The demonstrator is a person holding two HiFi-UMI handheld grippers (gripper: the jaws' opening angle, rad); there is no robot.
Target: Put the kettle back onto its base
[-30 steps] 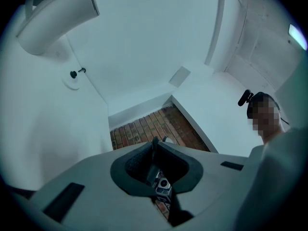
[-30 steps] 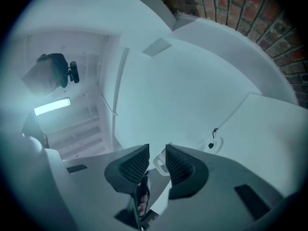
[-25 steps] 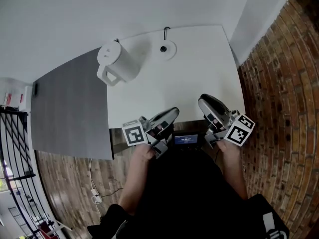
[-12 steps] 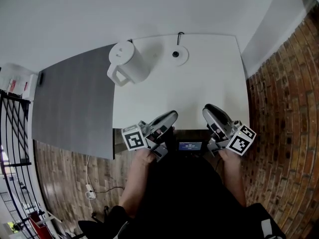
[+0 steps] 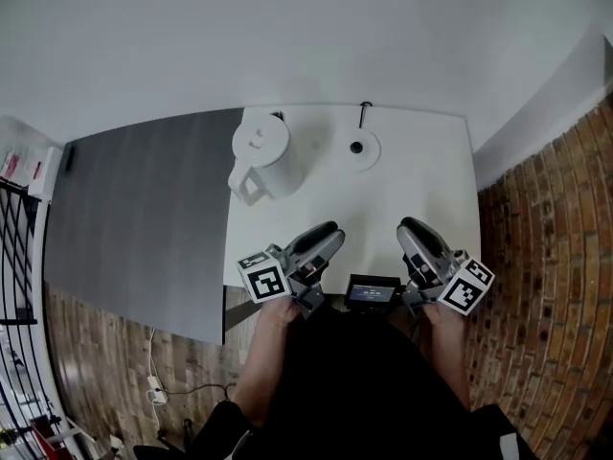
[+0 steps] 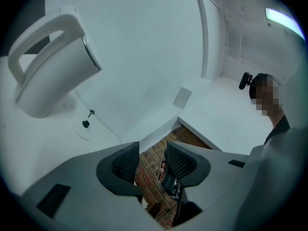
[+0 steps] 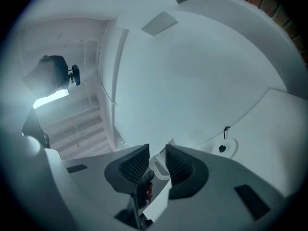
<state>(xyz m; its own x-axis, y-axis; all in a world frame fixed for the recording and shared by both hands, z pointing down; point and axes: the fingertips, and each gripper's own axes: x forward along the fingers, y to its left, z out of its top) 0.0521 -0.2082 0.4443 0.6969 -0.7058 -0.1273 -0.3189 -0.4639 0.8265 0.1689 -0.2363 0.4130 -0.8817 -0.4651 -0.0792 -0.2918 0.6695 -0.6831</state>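
A white kettle (image 5: 261,156) stands on the white table (image 5: 421,190), off its base, with its handle turned to the front left. The round white base (image 5: 362,149) with a dark centre lies just right of it, bare. In the left gripper view the kettle (image 6: 48,66) is up left and the base (image 6: 85,124) below it. My left gripper (image 5: 330,230) hovers over the table's front edge, well short of the kettle; its jaws are opening with nothing between them. My right gripper (image 5: 407,226) is open and empty beside it; its view shows the base (image 7: 225,148) at right.
A small black device with a lit screen (image 5: 372,292) sits at the table's front edge between my hands. A grey panel (image 5: 144,218) adjoins the table on the left. Brick surface (image 5: 556,257) runs along the right. A person (image 6: 272,124) stands at the right of the left gripper view.
Both grippers have come forward to the table's front edge, and the table now sits lower and nearer in the head view. Kettle and base have kept their places on it.
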